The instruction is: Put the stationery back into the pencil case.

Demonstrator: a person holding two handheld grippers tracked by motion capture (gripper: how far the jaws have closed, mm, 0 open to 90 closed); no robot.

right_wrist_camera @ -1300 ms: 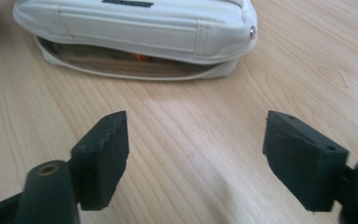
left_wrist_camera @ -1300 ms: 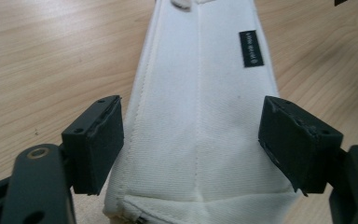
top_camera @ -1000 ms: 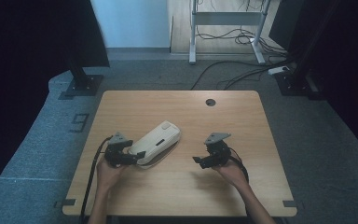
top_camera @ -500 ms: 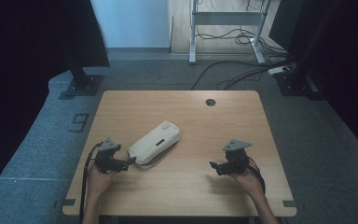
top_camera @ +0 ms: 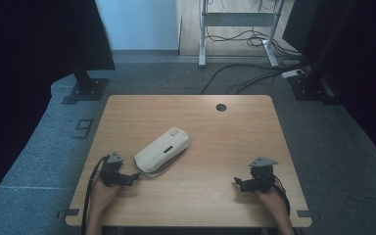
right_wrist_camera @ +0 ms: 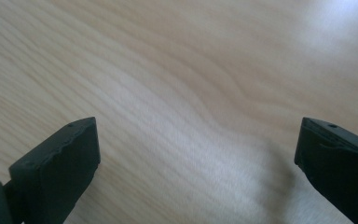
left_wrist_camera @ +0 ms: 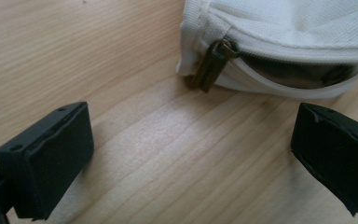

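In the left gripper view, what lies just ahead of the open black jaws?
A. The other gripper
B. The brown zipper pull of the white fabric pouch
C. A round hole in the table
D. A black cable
B: the brown metal zipper pull hangs at the corner of the white fabric pouch, beyond the left gripper, whose jaws stand wide apart over the wooden table.

Left gripper [top_camera: 133, 177] is held low near the table's front left, jaws spread wide, nothing gripped between them. Right gripper [top_camera: 238, 183] is held low at the front right, well apart from the left, jaws likewise spread wide and empty. Both forearms are seen entering from the bottom edge.
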